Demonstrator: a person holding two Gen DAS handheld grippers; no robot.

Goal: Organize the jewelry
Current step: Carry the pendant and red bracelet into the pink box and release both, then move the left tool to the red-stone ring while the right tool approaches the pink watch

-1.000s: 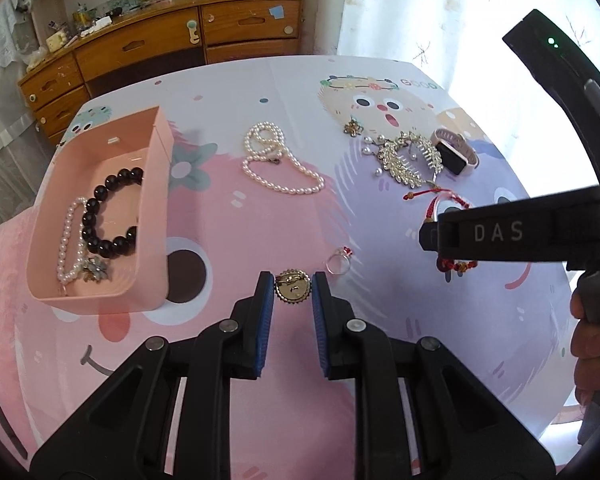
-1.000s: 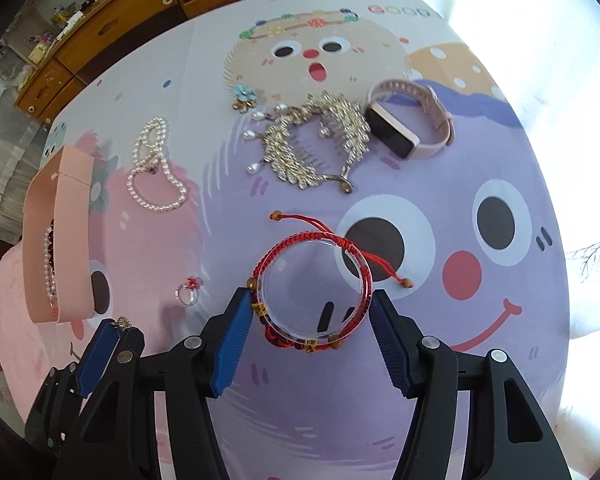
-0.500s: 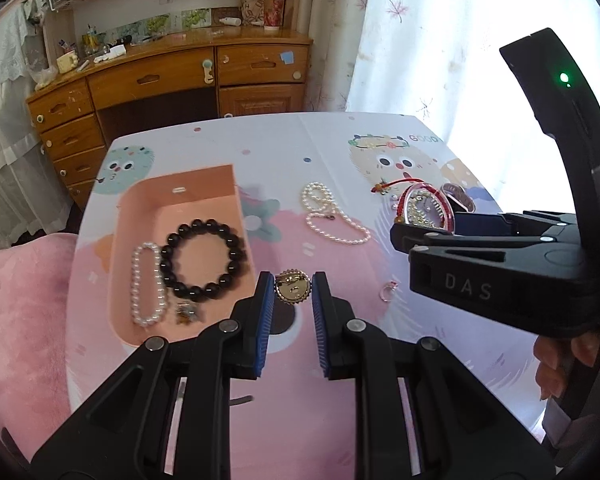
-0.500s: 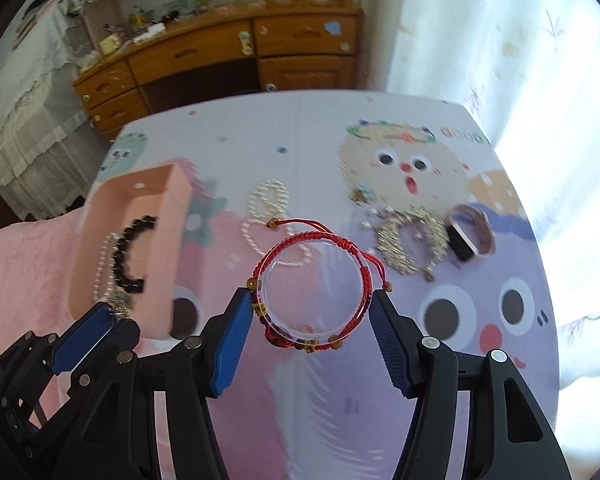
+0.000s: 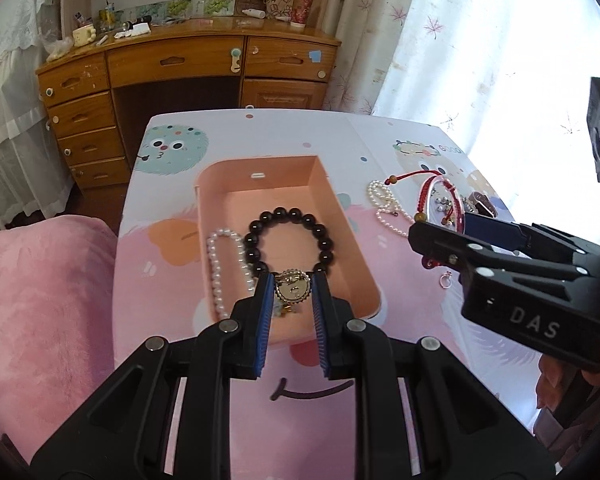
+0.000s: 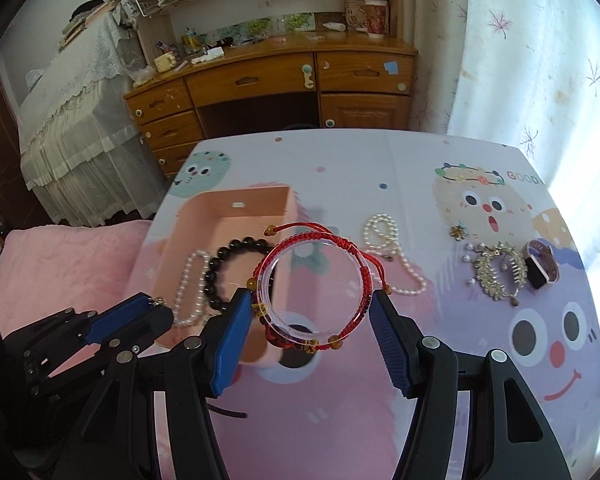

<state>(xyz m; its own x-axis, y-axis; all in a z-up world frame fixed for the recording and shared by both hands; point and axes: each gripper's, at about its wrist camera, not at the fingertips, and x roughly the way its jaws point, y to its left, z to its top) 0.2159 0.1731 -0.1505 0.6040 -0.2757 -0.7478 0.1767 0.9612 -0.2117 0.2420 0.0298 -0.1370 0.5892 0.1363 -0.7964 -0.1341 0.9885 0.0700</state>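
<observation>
My left gripper is shut on a round gold brooch and holds it over the near end of the pink tray. A black bead bracelet and a white pearl bracelet lie in the tray. My right gripper is shut on a red cord bracelet wound on a clear ring, held in the air just right of the tray. It shows in the left wrist view too.
On the cartoon tablecloth lie a pearl necklace, a small flower charm, a silver leaf hair comb, a pink smart band and a small ring. A pink bed is at left, a wooden desk behind.
Both grippers have lifted their pieces off the table and moved left. The left one with the brooch is now over the tray; the right one with the red bracelet is beside it.
</observation>
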